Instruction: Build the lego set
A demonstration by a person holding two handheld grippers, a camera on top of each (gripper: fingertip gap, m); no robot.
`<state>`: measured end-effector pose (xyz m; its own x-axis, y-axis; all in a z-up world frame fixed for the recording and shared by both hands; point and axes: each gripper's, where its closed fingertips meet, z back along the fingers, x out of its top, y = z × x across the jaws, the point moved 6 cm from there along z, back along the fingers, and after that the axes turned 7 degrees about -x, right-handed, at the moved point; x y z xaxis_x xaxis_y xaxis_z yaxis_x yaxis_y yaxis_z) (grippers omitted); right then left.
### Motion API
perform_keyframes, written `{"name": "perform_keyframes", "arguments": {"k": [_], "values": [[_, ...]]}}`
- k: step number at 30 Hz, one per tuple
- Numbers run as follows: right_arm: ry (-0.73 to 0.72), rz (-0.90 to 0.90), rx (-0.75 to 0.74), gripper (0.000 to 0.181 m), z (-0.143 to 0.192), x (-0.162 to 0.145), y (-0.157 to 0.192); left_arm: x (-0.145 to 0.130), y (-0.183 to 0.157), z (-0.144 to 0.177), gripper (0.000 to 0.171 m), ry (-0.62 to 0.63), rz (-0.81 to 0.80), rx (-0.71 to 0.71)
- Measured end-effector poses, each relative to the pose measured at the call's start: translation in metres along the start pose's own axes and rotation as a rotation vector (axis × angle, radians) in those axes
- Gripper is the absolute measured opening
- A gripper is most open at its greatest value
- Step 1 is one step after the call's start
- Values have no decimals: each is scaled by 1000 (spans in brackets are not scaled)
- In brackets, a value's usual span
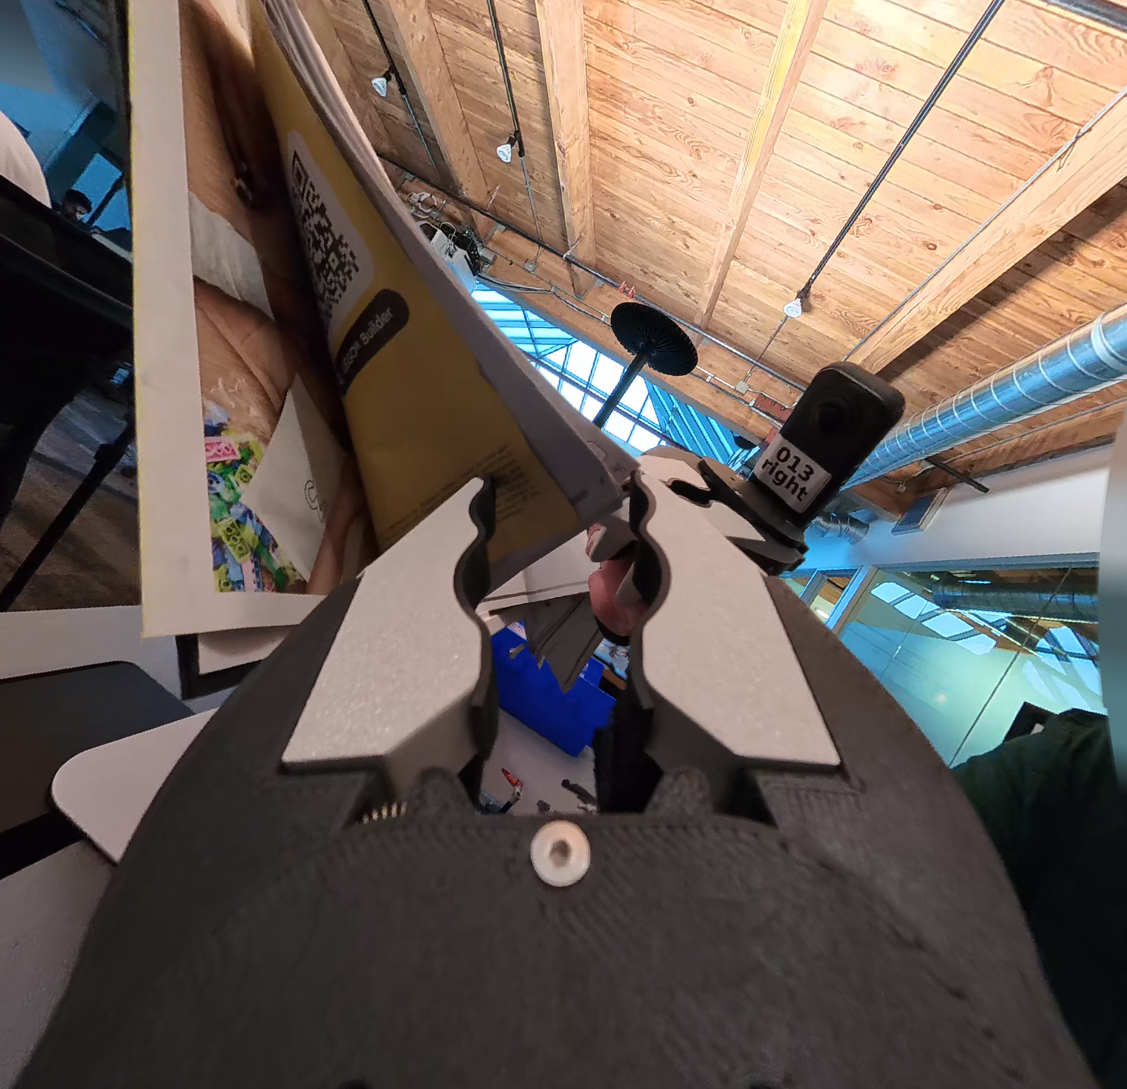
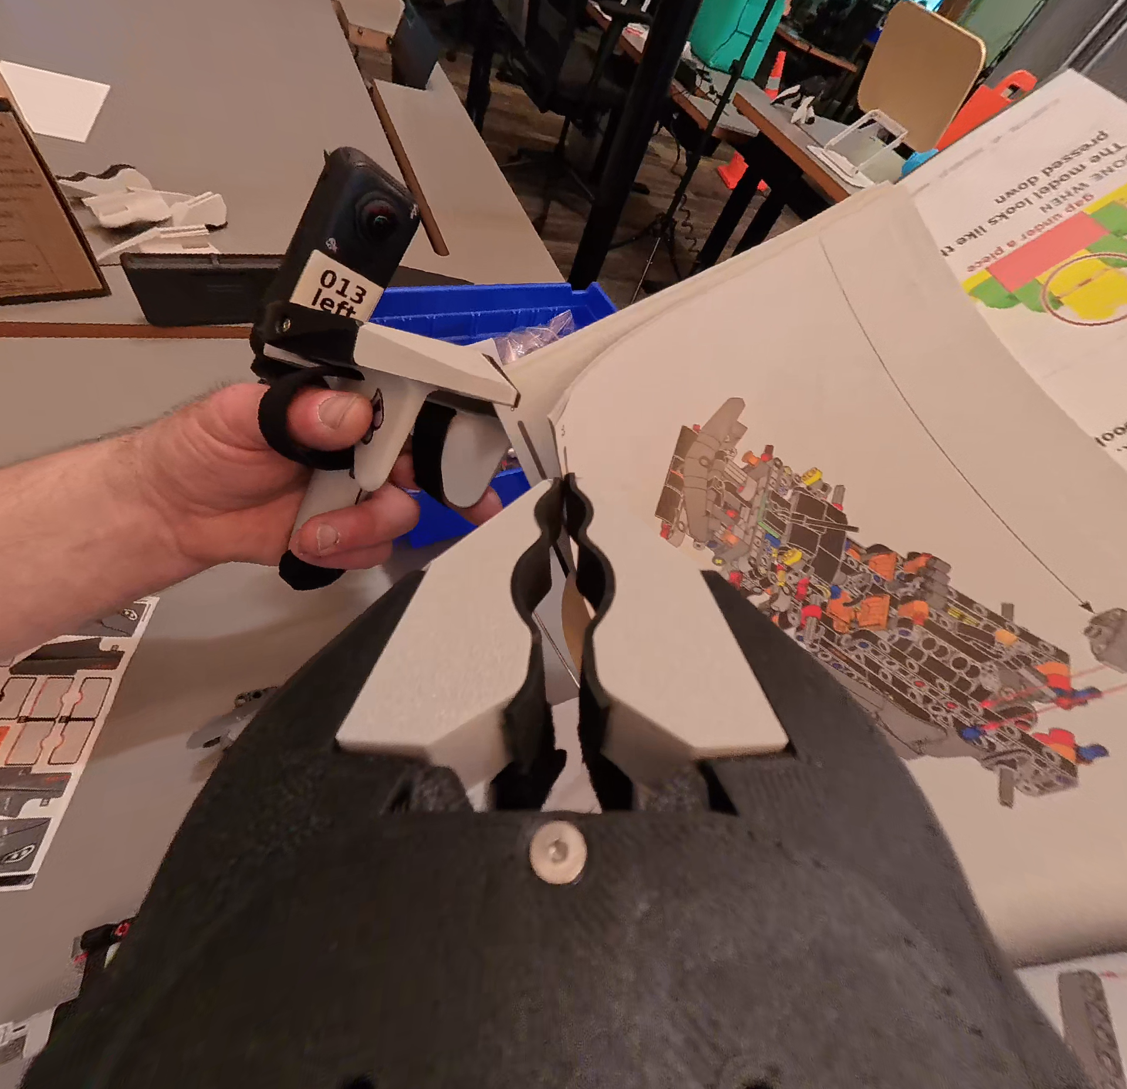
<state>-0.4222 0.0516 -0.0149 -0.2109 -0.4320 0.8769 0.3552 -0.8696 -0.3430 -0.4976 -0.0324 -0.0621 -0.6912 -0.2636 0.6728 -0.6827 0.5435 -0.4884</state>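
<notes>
The open instruction booklet (image 2: 793,389) is held up off the table, its pages curving; one page shows a picture of a dark model with orange parts. My right gripper (image 2: 564,486) is shut on the edge of a single page near the booklet's corner. My left gripper (image 2: 512,398), held by a hand (image 2: 183,480), meets the same corner from the left. In the left wrist view the left gripper (image 1: 564,489) has its jaws set around the thick stack of pages (image 1: 427,419). The right gripper (image 1: 613,541) shows just beyond it. No loose bricks are in either gripper.
A blue bin (image 2: 488,312) holding clear bags sits on the grey table (image 2: 183,53) behind the booklet, and also shows in the left wrist view (image 1: 536,694). A sticker sheet (image 2: 55,724) lies at the left front. White printed parts (image 2: 146,206) and a brown board (image 2: 36,206) lie further back. The grippers are tip to tip, or close to it.
</notes>
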Motion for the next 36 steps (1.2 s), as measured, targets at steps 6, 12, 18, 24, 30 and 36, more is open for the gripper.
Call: {"name": "perform_keyframes", "arguments": {"k": [6,12,18,24,30,36], "values": [[-27,-41,-27,0,24,7,-10,1,0,1,41,-3,1,4],[-121,-102,-156,0,85,3,-40,1,2,2,41,-2,-2,18],[-202,-252,-342,0,167,-42,-86,0,4,2,40,-2,-2,27],[-185,-415,-484,0,219,-114,-112,-2,4,1,40,7,-14,44],[-35,-478,-587,0,231,-182,-121,-2,6,2,39,16,-30,67],[29,-501,-612,27,238,-208,-121,-7,9,-1,37,36,-33,79]]}}
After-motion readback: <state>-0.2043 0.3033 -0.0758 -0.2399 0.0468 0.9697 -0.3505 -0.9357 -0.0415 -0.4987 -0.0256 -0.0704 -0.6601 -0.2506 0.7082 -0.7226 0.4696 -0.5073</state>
